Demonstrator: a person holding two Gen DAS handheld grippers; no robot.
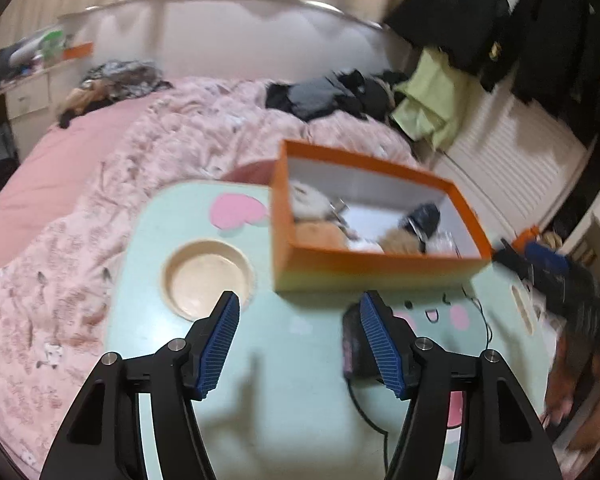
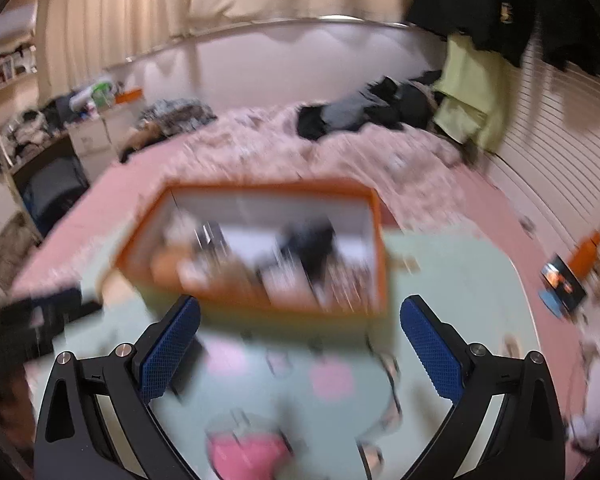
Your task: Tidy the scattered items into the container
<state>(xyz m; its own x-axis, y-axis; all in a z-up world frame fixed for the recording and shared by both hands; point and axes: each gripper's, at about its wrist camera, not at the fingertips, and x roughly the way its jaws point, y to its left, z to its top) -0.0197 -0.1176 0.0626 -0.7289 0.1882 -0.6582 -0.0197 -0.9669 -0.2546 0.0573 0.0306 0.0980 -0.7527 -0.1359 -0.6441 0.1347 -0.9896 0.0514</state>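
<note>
Charger point(image 1: 354, 344) near my left tongs point(image 1: 298, 316) | hard, light, I grab its sides | both tongs point(image 2: 300, 330) open, holding nothing | box point(image 1: 376, 268) far

Orange box point(image 1: 374, 268), open top, white inside, upright on mint-green desk point(image 1: 284, 360) at far edge. Inside: pale fluffy item, tan furry item, dark item, jumbled; details blurred. Small dark item point(image 1: 354, 344) on desk, trailing cord.
</note>
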